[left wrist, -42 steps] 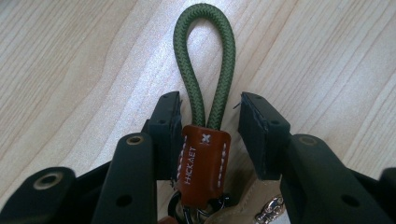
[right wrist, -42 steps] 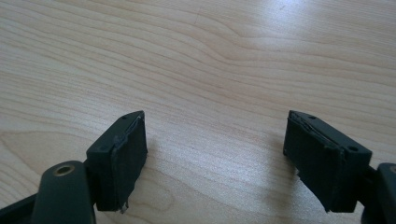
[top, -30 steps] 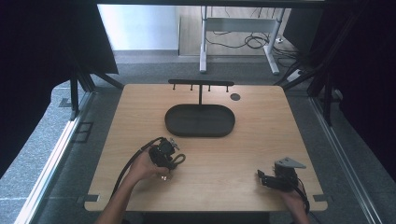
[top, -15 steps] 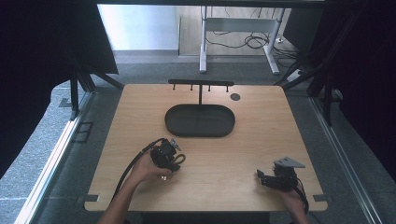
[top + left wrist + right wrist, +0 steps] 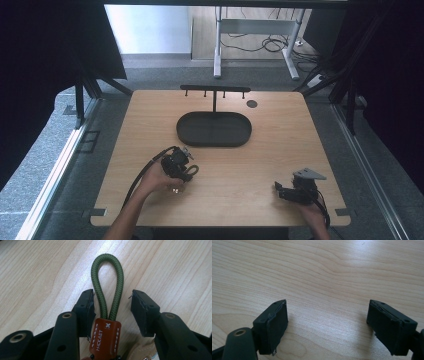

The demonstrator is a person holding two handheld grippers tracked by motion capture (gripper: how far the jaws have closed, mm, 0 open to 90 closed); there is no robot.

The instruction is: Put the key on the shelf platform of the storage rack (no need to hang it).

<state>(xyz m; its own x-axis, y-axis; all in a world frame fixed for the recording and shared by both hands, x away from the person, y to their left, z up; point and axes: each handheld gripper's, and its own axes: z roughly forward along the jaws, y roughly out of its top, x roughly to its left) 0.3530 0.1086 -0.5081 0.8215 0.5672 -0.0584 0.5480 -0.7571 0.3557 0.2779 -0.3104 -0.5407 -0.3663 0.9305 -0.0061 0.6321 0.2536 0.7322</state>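
A key strap lies on the wooden table [image 5: 45, 270]: an olive-green cord loop [image 5: 107, 257] ending in a brown leather tag [image 5: 105, 337]. My left gripper [image 5: 113, 293] straddles the loop. Its jaws have just been closing, with the cord between them. The left pad sits close beside the cord and the right pad stands apart from it, so nothing is pinched. In the high view the left gripper [image 5: 181, 164] is at the table's front left, held by a hand. My right gripper [image 5: 281, 190] rests at the front right. Its jaws stand wide over bare wood [image 5: 328, 302].
A black oval tray [image 5: 183, 131] sits at the table's middle back, with a black T-shaped hook rack [image 5: 215, 90] rising behind it. A small dark round disc [image 5: 252, 104] lies at the back right. Grey floor and a white desk frame [image 5: 217, 45] are beyond the table.
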